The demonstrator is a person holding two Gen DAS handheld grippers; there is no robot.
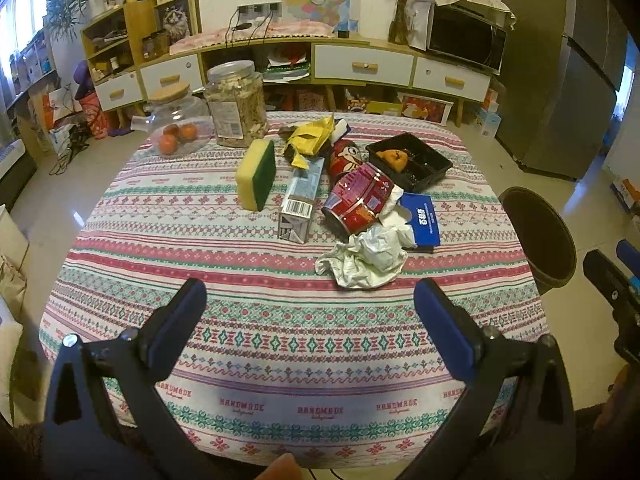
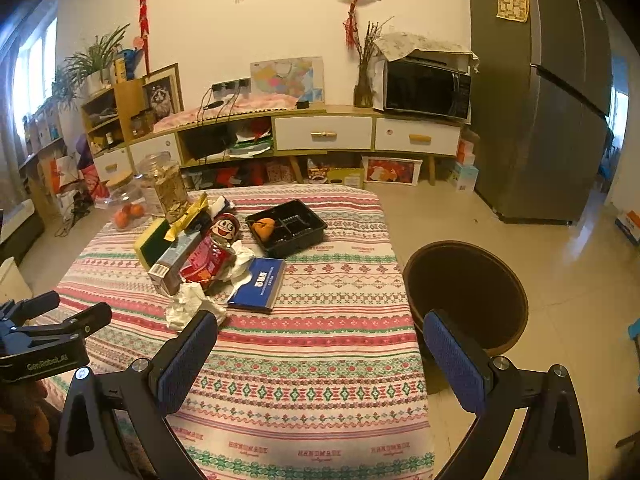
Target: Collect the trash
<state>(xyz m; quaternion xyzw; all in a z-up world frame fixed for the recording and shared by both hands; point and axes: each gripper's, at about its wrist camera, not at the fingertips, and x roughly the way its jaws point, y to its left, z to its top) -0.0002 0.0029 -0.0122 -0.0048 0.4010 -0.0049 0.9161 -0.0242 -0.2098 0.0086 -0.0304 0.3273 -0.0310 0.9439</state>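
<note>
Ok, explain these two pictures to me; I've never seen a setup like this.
A person holds two hand grippers, each carrying a forward-looking fisheye camera. One picture looks along the left gripper, the other along the right gripper. Both are open and hold nothing. On the striped patterned tablecloth lie crumpled white paper, a red crushed cup, a grey carton, a yellow-green sponge, a black plastic tray and a blue booklet. A dark round bin stands beside the table.
</note>
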